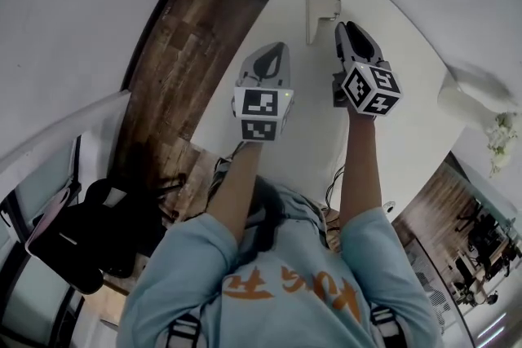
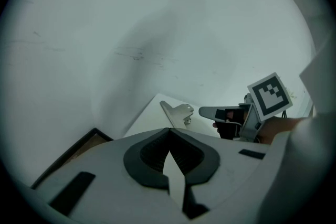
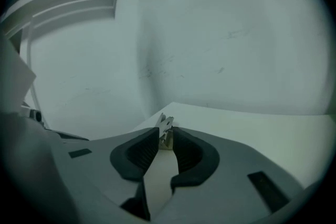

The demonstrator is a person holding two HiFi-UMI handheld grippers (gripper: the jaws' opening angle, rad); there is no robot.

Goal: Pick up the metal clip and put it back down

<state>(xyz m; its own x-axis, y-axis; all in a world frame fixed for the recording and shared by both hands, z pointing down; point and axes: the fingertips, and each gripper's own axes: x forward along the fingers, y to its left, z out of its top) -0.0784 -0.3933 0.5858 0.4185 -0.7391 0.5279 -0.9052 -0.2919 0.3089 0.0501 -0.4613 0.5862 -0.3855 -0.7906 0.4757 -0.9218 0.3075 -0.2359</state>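
The metal clip [image 1: 314, 6] lies on the white table [image 1: 400, 126] near its far corner, one handle sticking up. My right gripper [image 1: 345, 28] is just right of it. In the right gripper view the clip's handle [image 3: 166, 127] stands between the fingertips of my right gripper [image 3: 166, 136], with a gap showing between the pads, so the jaws stand open around it. My left gripper [image 1: 273, 53] hovers to the left, short of the clip, and is shut with nothing in it [image 2: 169, 131]. From the left gripper view the clip [image 2: 176, 112] rests on the table beside the right gripper [image 2: 209, 112].
The table corner ends just past the clip, against a pale wall. A wooden floor [image 1: 175, 61] runs along the table's left edge. A black chair [image 1: 90, 232] stands at lower left. A white bundle [image 1: 477, 90] and small flowers [image 1: 499, 138] sit at the table's right.
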